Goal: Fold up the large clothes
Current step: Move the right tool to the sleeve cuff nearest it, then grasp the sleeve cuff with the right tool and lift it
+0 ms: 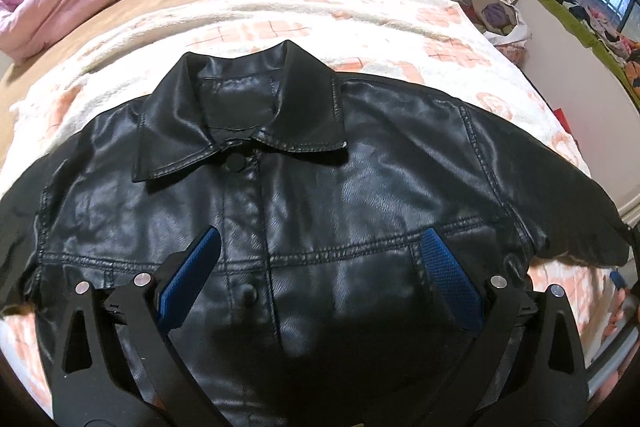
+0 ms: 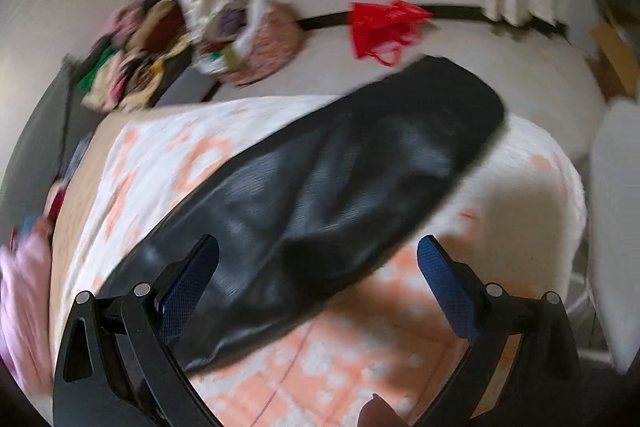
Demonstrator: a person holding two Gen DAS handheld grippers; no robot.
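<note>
Black gripper arms, silver pivot screws, blue textured fingers (image 1: 200,267)

Left gripper (image 1: 320,247) spread wide, blue pads (image 1: 450,277) apart with nothing between them; right gripper (image 2: 318,255) likewise agape, pads (image 2: 446,277) clear, view motion-blurred.

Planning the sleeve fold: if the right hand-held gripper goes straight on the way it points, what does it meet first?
Probably the black jacket sleeve, which lies across the blanket between the open fingers of the right hand-held gripper. The view is blurred, so depth is uncertain.
</note>
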